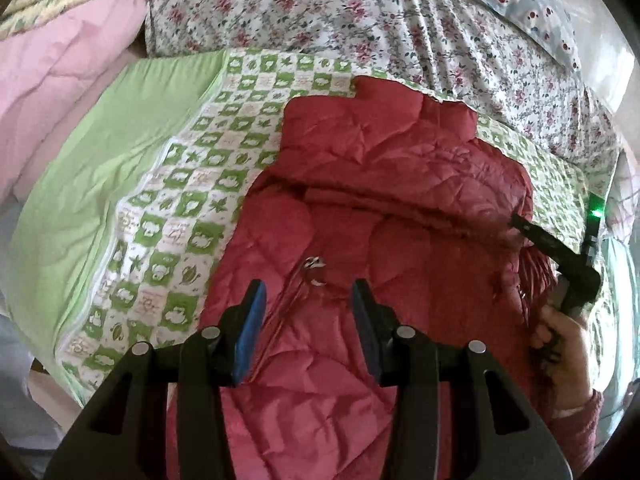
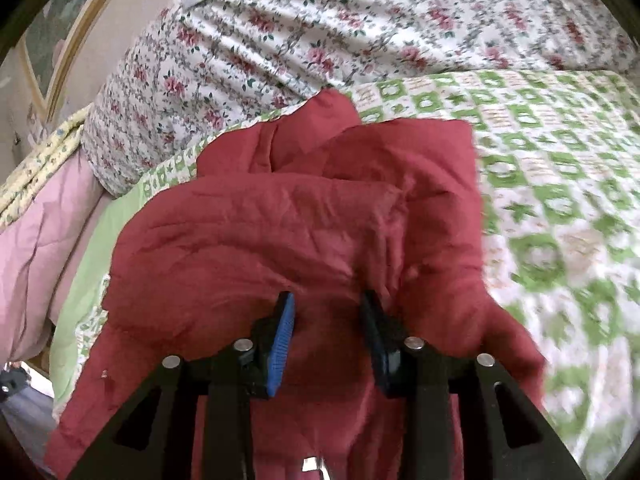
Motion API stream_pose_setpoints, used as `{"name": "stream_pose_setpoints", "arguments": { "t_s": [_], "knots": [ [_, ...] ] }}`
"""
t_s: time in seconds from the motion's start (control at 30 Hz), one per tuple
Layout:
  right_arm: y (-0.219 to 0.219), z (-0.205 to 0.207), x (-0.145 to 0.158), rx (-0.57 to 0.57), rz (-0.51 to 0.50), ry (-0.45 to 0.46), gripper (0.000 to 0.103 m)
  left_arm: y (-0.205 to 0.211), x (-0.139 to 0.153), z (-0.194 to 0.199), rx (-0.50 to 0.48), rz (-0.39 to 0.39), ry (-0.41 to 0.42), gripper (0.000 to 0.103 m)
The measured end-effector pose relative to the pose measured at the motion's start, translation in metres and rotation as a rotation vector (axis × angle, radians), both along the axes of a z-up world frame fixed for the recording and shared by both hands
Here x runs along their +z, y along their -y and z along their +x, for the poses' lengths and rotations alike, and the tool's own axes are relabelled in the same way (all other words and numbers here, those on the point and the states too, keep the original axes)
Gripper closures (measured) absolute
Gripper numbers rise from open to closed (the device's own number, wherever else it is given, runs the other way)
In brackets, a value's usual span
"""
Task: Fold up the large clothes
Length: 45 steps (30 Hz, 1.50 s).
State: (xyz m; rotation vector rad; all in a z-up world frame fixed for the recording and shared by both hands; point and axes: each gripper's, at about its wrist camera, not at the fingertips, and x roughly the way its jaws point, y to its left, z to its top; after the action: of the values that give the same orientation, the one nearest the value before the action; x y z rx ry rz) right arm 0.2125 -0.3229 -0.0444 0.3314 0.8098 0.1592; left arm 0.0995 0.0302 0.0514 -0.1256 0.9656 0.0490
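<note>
A dark red quilted jacket (image 1: 392,216) lies partly folded on a green-and-white checked blanket (image 1: 188,184). My left gripper (image 1: 308,292) hovers over the jacket's near part, open, with nothing between its fingers. A metal zipper pull (image 1: 314,264) lies just beyond the fingertips. In the right wrist view the jacket (image 2: 280,220) fills the middle, bunched into thick folds. My right gripper (image 2: 328,306) sits low against it, open. Red fabric shows in the gap, but the pads do not press on it. A person's hand (image 1: 560,336) holds that gripper at the jacket's right edge.
Behind the blanket lies a white sheet with red flowers (image 1: 320,12), and a pink quilt (image 1: 60,72) is piled at the left. A plain green border (image 1: 100,168) runs along the blanket's left side. A framed picture (image 2: 52,40) leans at the far left.
</note>
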Motion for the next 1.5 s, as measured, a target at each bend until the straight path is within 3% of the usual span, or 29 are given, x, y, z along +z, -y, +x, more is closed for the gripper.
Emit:
{"name": "stream_pose_setpoints", "arguments": {
  "t_s": [0.07,0.3,0.43,0.6,0.7,0.93,1.23,1.4,1.5],
  "knots": [
    [0.007,-0.024,0.012,-0.033,0.020,-0.012,0.026,-0.012,-0.003,-0.003,-0.005,-0.013,-0.003,0.060],
    [0.017,-0.117,0.057,-0.050,-0.020,-0.003,0.026,-0.046,-0.023,-0.008,-0.020,-0.061,-0.025,0.059],
    [0.013,-0.150,0.068,-0.044,-0.062,-0.024,0.025,-0.072,-0.034,-0.012,-0.009,-0.135,-0.042,0.053],
    [0.016,-0.182,0.068,-0.069,-0.096,-0.076,0.025,-0.099,-0.047,-0.015,0.003,-0.197,-0.056,0.052],
    [0.018,-0.197,0.065,-0.092,-0.121,-0.124,0.024,-0.109,-0.056,-0.015,-0.003,-0.222,-0.079,0.041],
    [-0.005,-0.211,0.048,-0.030,-0.170,-0.251,0.020,-0.113,-0.077,-0.014,-0.041,-0.210,-0.142,0.040],
    [-0.027,-0.221,0.030,0.034,-0.272,-0.326,0.020,-0.101,-0.094,-0.022,-0.106,-0.160,-0.196,0.037],
    [-0.008,-0.232,0.022,0.035,-0.232,-0.360,0.025,-0.093,-0.104,-0.032,-0.160,-0.136,-0.231,0.037],
    [0.005,-0.240,0.020,0.038,-0.137,-0.365,0.045,-0.085,-0.105,-0.042,-0.206,-0.111,-0.230,0.037]
  ]
}}
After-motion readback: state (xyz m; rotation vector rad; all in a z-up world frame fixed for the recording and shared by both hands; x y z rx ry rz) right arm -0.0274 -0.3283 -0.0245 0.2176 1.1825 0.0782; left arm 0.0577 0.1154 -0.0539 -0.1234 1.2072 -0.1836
